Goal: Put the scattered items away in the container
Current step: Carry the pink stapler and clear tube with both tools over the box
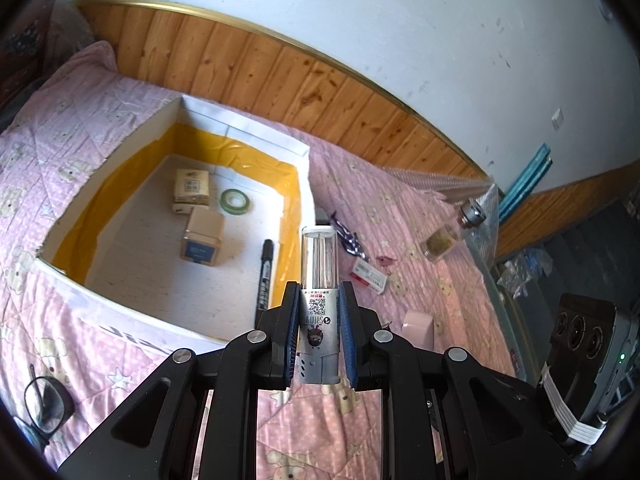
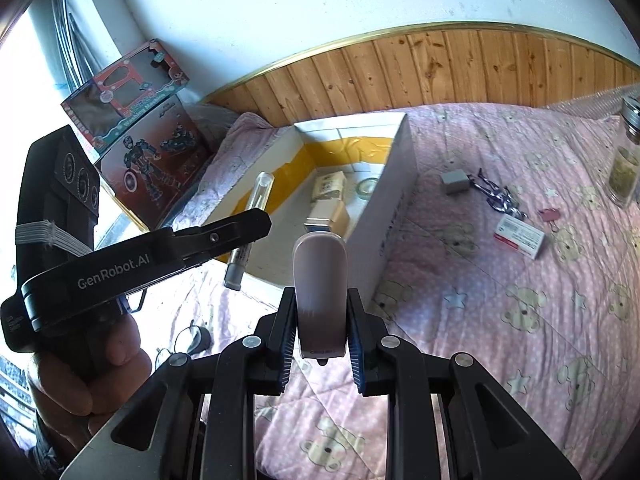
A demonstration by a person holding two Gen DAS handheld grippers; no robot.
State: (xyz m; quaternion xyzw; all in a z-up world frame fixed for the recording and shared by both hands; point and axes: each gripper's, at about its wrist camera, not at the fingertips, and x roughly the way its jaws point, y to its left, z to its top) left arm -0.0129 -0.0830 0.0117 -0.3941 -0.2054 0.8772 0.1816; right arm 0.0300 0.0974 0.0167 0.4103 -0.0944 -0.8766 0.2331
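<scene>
A white cardboard box (image 1: 132, 320) lined with yellow tape holds two small cartons (image 1: 192, 186), a green tape roll (image 1: 236, 201) and a black marker (image 1: 266, 276). My left gripper (image 1: 319, 292) is shut on a clear tube with a silver label (image 1: 319, 256), which hangs above the box's near right corner. My right gripper (image 2: 321, 296) is shut on a flat pink case (image 2: 319, 268), just short of the box (image 2: 392, 208). In the right wrist view the left gripper (image 2: 256, 220) and its tube (image 2: 262, 188) show at the left.
On the pink quilt right of the box lie a grey adapter (image 2: 454, 182), purple wrappers (image 2: 496, 196), a red-and-white packet (image 2: 520, 236) and a pink clip (image 2: 548, 214). A glass jar (image 2: 626, 172) stands far right. Glasses (image 1: 44, 400) lie near the box. Toy boxes (image 2: 132, 120) lean at the left.
</scene>
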